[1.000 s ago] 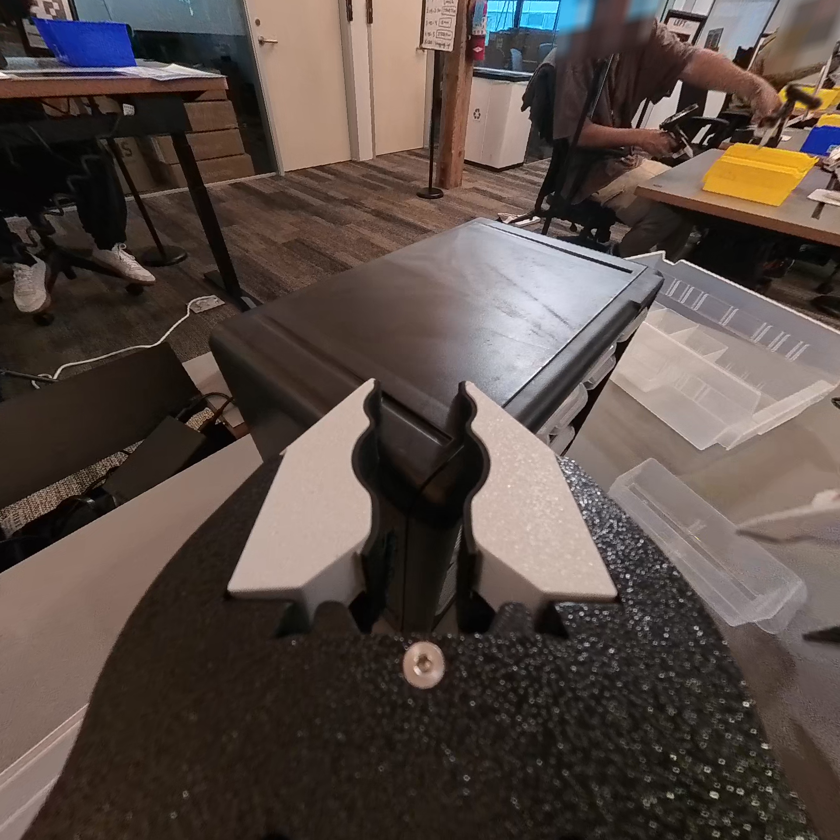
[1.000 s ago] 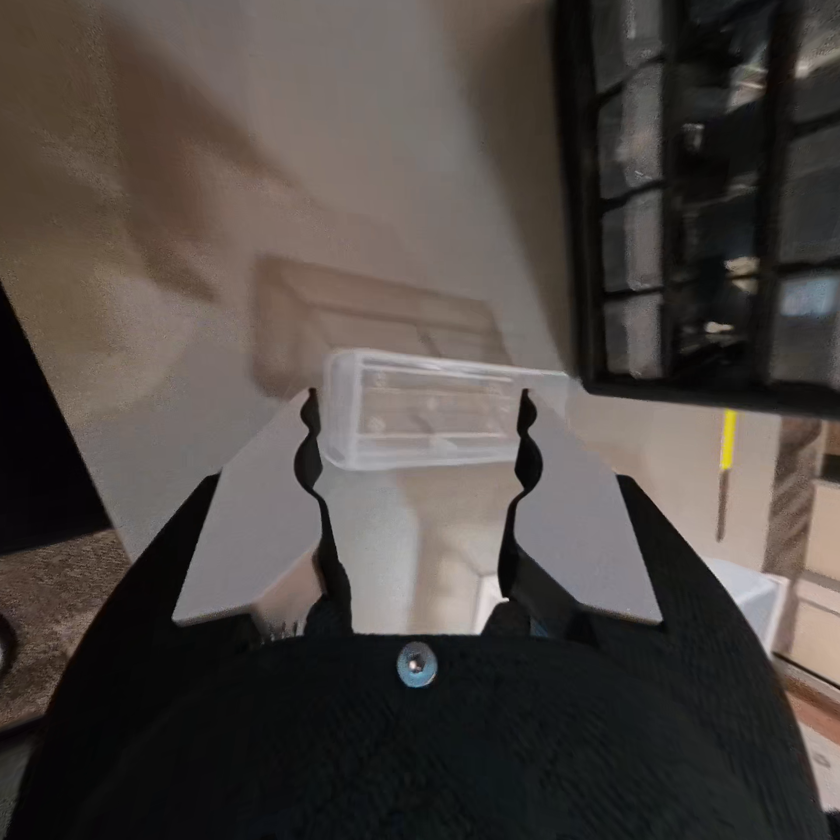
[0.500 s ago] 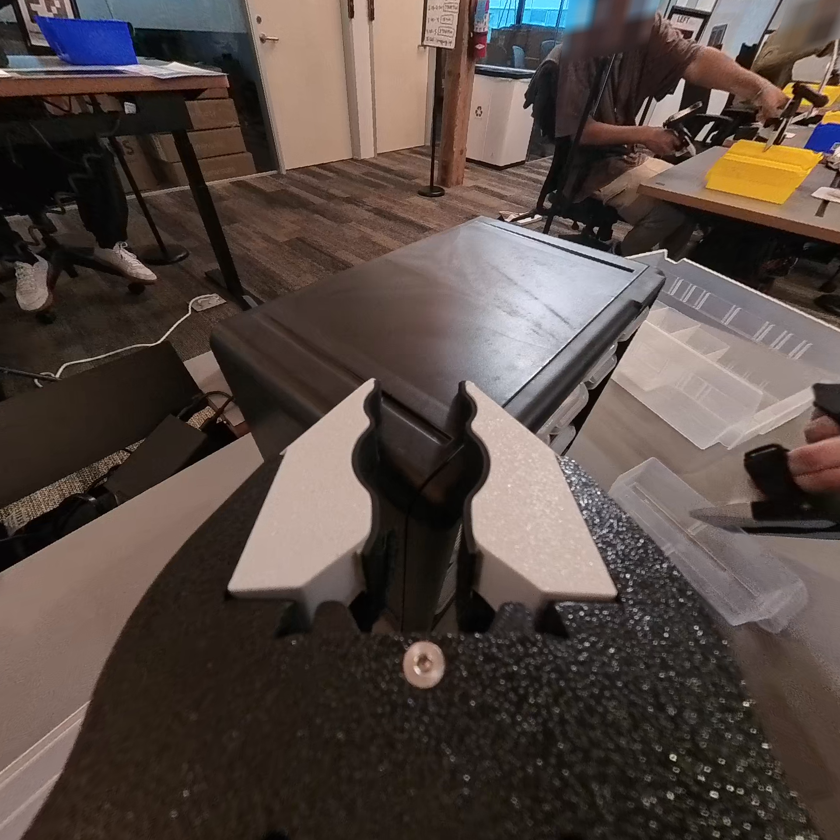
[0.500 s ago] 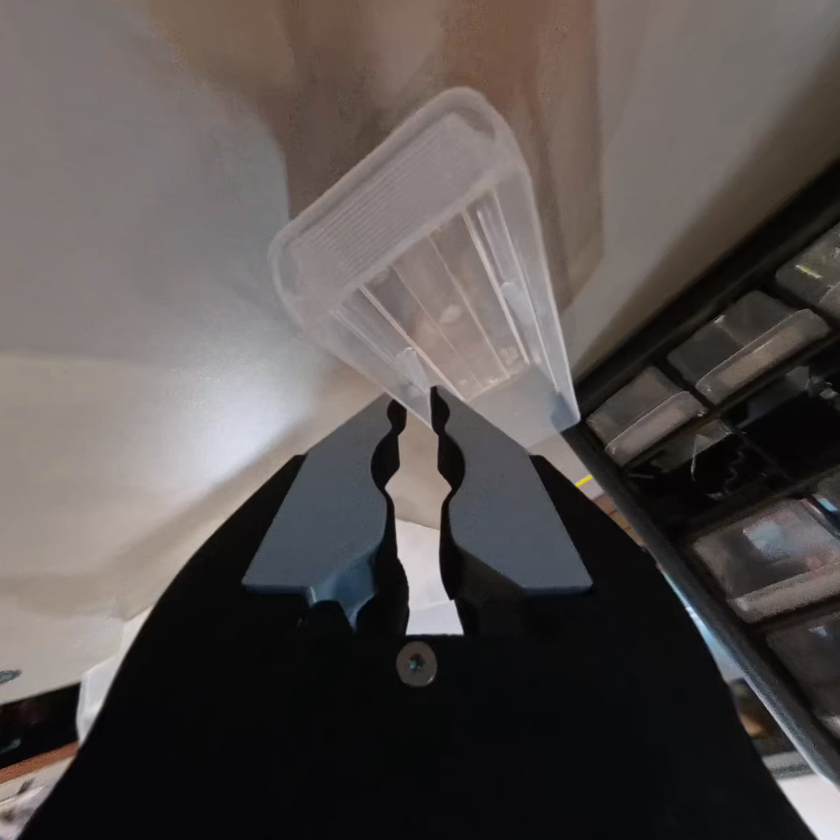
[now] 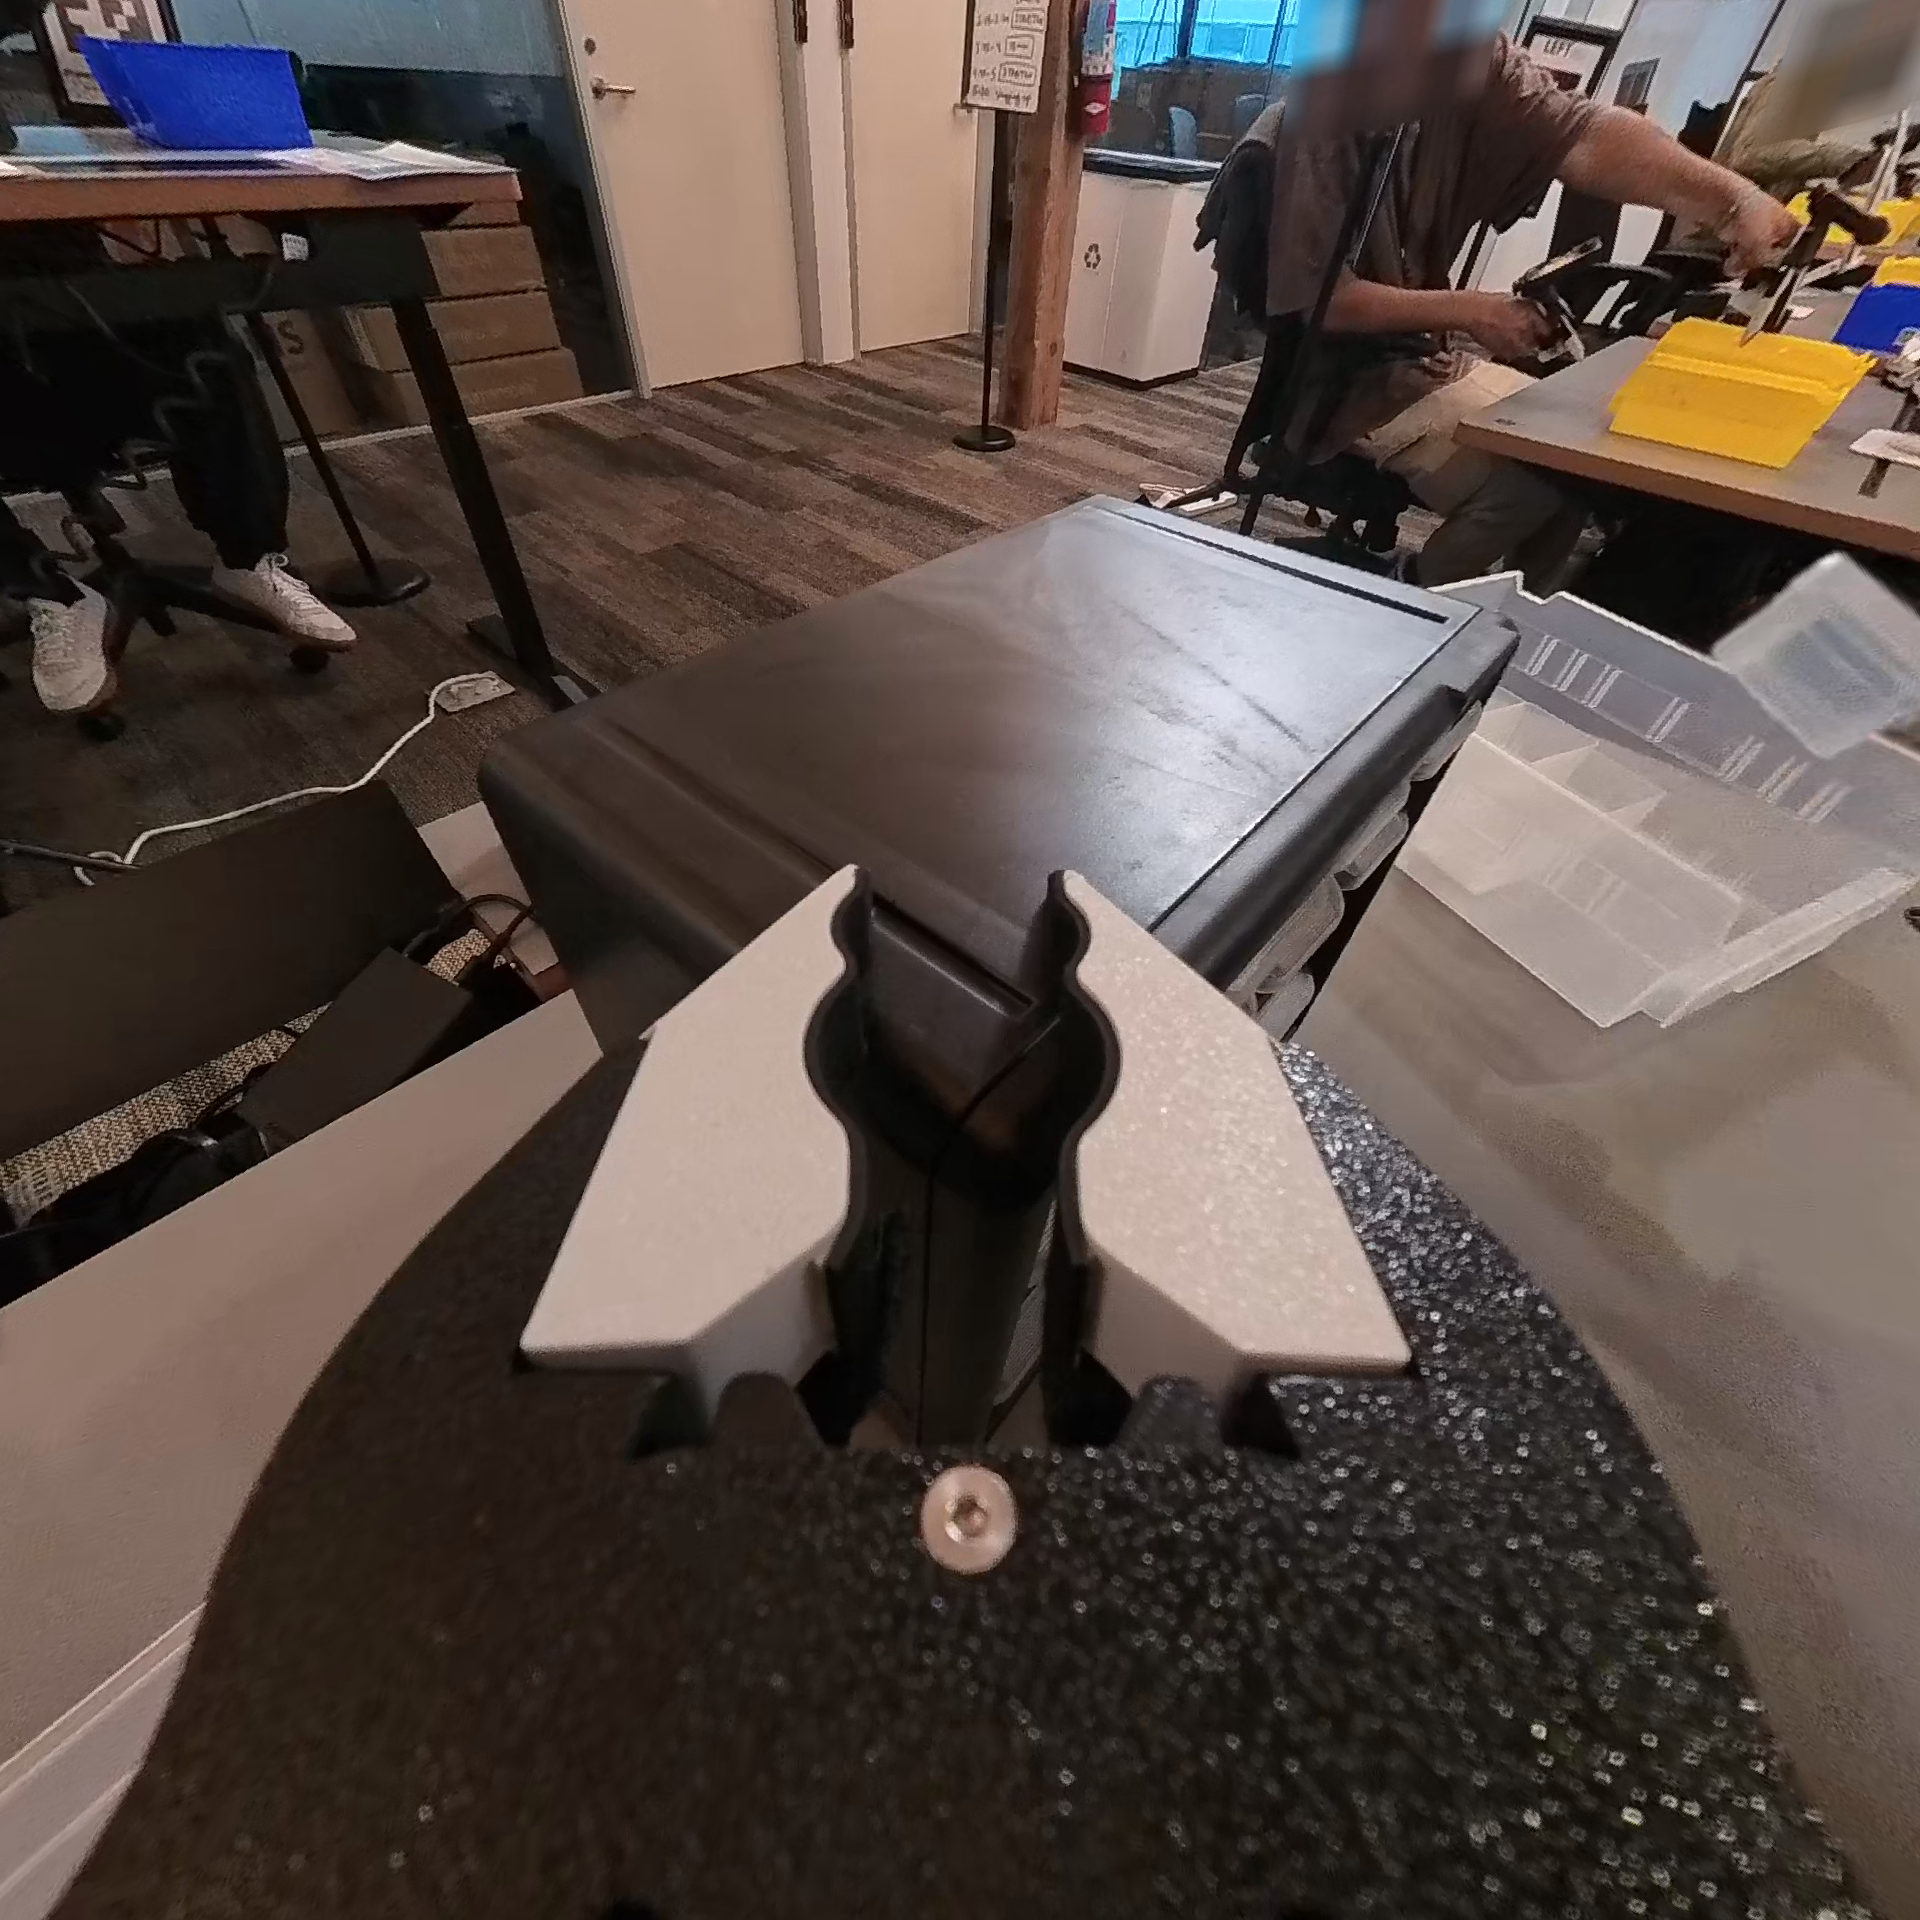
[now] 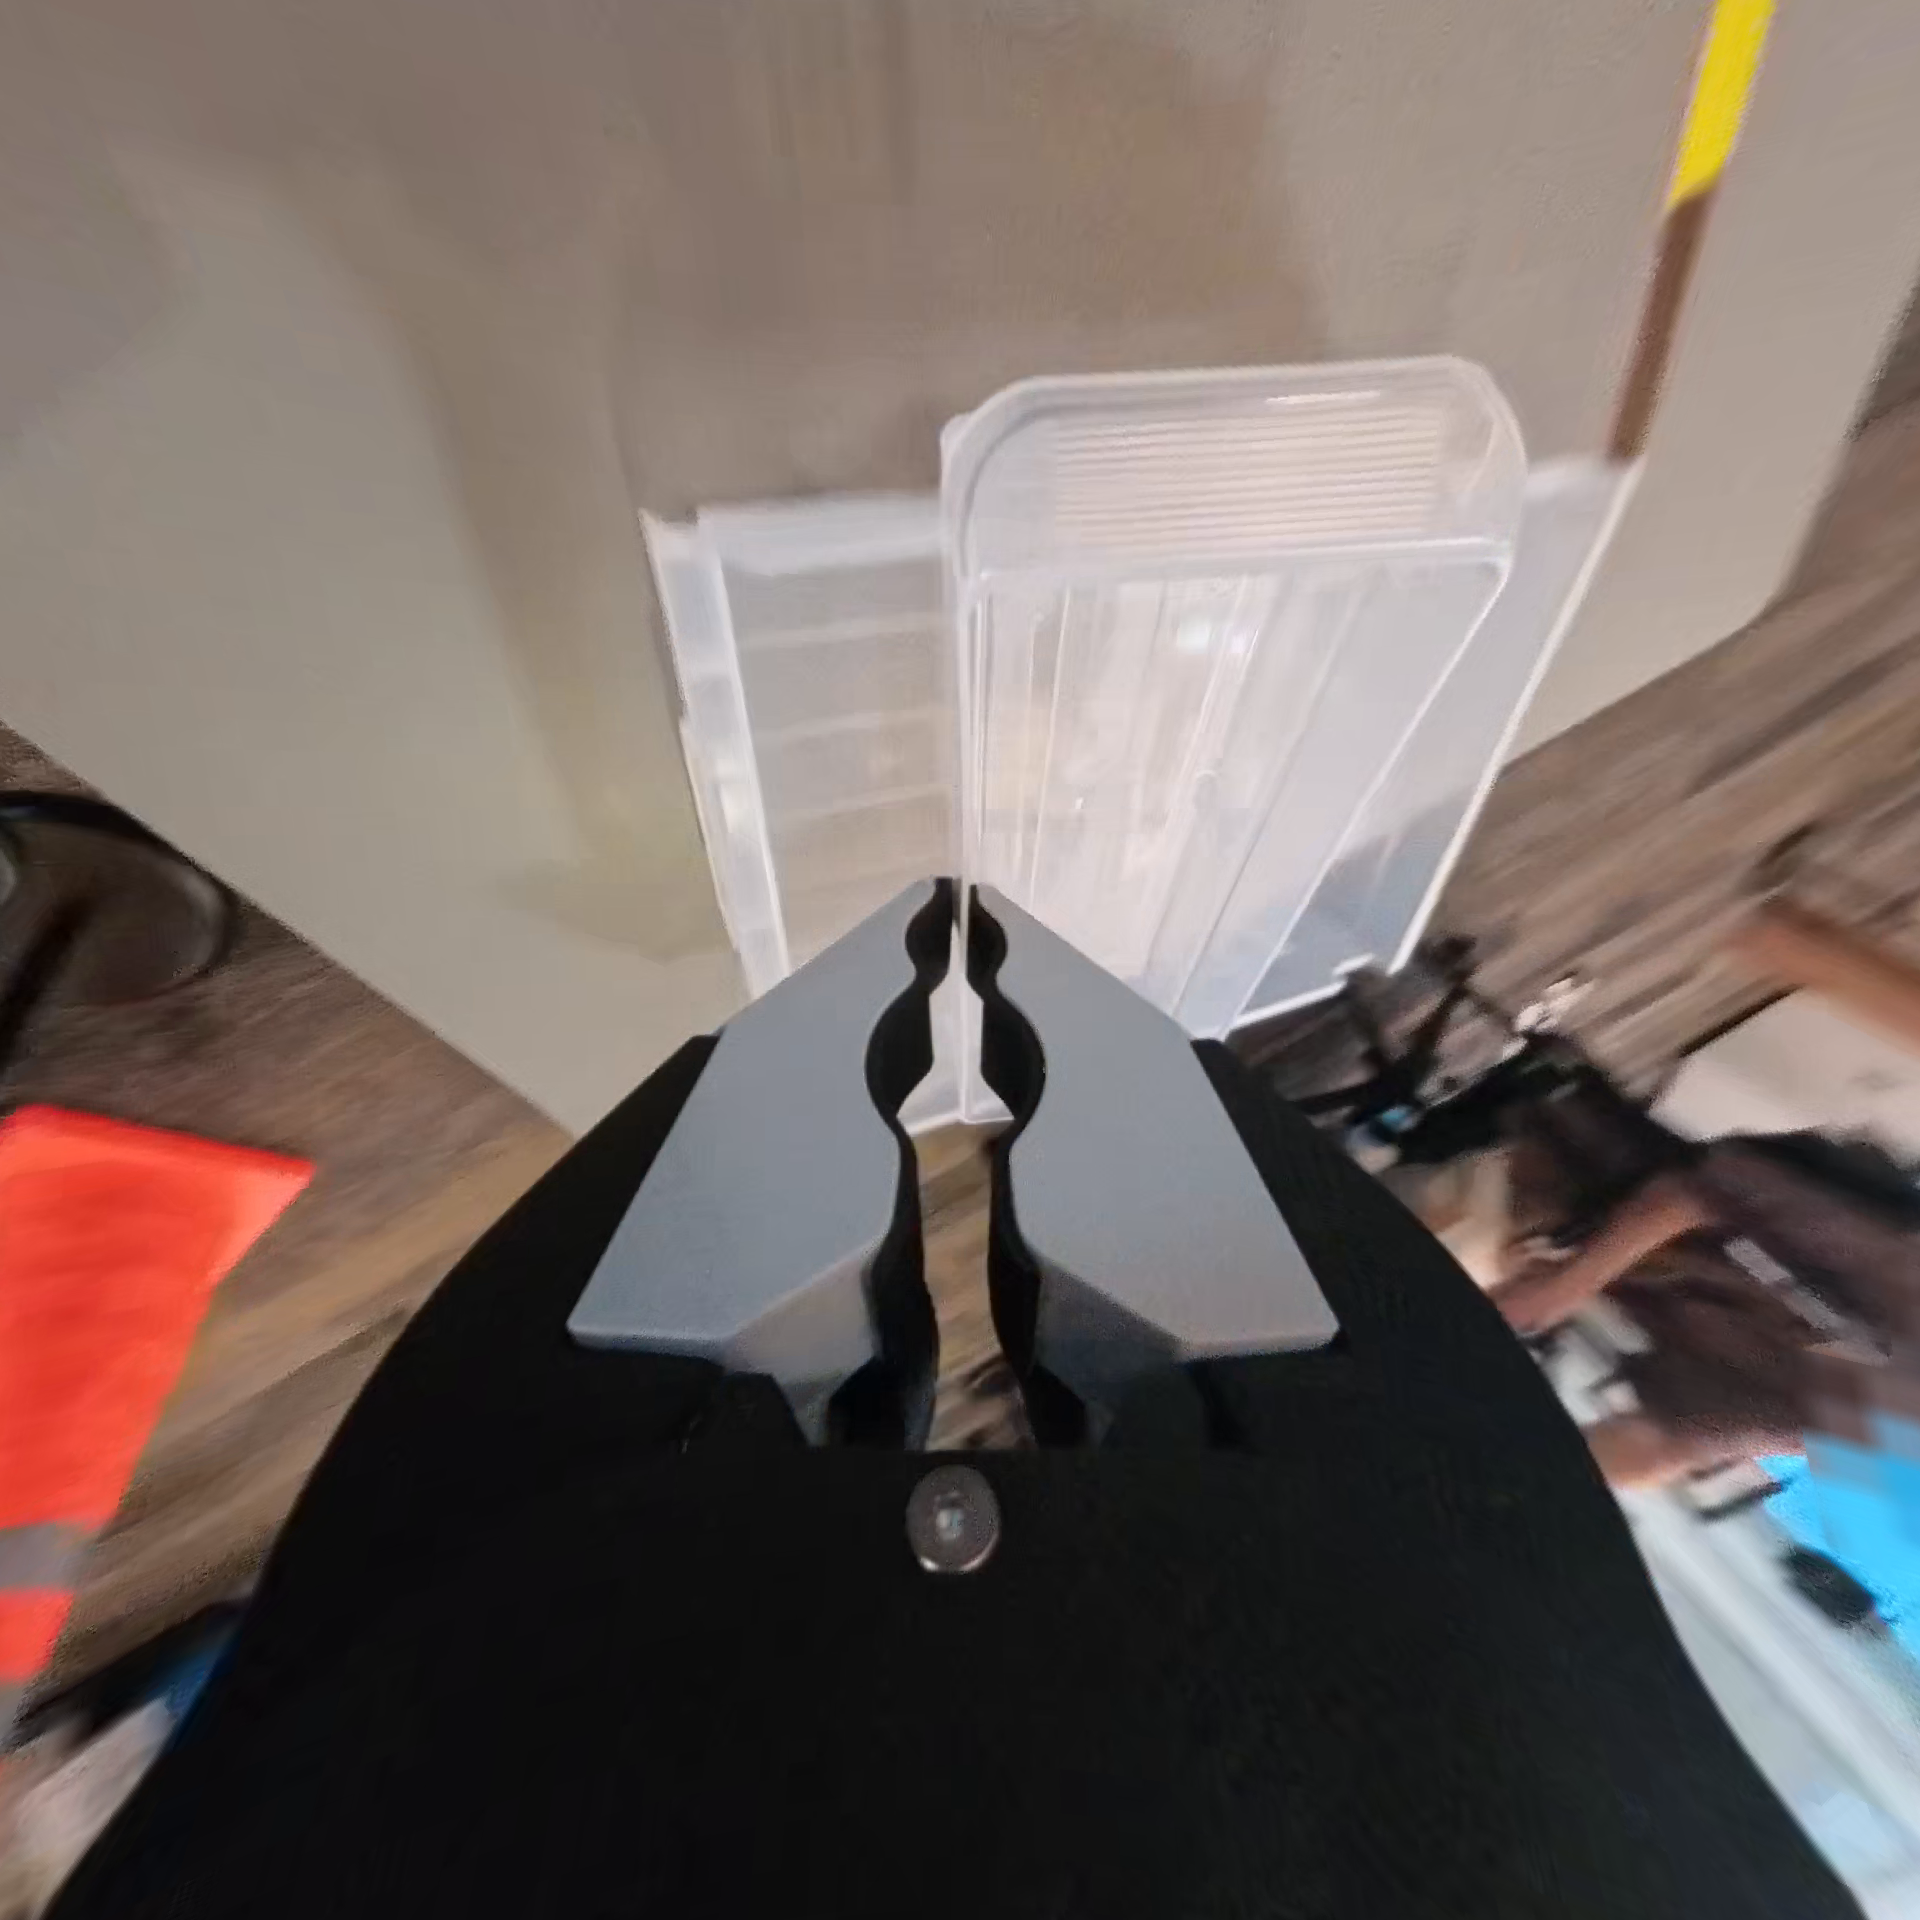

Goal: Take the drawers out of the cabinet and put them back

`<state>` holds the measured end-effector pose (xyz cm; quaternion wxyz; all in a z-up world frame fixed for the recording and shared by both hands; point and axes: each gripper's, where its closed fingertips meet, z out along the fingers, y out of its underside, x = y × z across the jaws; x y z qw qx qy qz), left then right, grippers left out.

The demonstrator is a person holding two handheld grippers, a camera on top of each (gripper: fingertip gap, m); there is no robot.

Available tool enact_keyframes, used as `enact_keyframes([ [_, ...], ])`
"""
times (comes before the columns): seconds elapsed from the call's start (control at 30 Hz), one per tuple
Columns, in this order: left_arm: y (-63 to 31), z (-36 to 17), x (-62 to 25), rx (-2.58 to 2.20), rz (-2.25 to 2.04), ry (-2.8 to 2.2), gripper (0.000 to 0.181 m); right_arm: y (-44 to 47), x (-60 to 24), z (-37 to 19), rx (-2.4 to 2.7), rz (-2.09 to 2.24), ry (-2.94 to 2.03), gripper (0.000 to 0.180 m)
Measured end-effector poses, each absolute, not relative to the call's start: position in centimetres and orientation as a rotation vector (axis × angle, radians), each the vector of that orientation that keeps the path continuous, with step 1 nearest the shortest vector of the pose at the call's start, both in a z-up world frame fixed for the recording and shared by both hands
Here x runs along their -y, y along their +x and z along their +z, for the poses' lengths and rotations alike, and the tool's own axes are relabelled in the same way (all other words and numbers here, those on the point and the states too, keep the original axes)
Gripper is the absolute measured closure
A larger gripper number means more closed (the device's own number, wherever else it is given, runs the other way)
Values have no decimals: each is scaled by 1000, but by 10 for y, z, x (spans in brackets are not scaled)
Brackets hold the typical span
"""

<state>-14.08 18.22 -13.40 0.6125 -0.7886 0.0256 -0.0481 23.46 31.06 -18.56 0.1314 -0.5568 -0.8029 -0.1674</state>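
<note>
Right wrist view is motion-blurred around the edges, and the drawer [image 5: 1829, 665] shows only as a blurred corner cut off at the right edge of the left wrist view. The drawer lay on the table [image 5: 1558, 1091] 0.5 s ago; now it's lifted, over the clear tray [image 6: 821, 675]. Right gripper [image 6: 961, 894] pinches the drawer's [image 6: 1216, 665] near wall, drawer extending away from it; left gripper [image 5: 956, 894] stays clamped on the black cabinet's [image 5: 1039, 707] near corner.
</note>
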Motion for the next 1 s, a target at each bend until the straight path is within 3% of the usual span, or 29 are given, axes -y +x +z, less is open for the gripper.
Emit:
enact_keyframes([
  [0.13, -141, -134, -182, -60, -110, -1819, 149, 272, -336, -218, 2385, -458, -1888, 179],
  [0.57, -141, -134, -182, -60, -104, -1821, 149, 291, -350, -324, 2597, -646, -2050, 179],
  [0.63, -141, -134, -182, -59, -104, -1822, 150, 291, -357, -330, 2537, -647, -2078, 167],
  [0.8, -144, -131, -180, -128, 13, -1817, 142, 290, -361, -299, 2131, -497, -2183, 123],
  [0.9, -151, -118, -173, -96, 102, -1775, 135, 284, -362, -262, 1782, -263, -2087, 121],
  [1.0, -149, -87, -156, 118, -73, -1678, 128, 306, -382, -220, 1331, -215, -1926, 118],
])
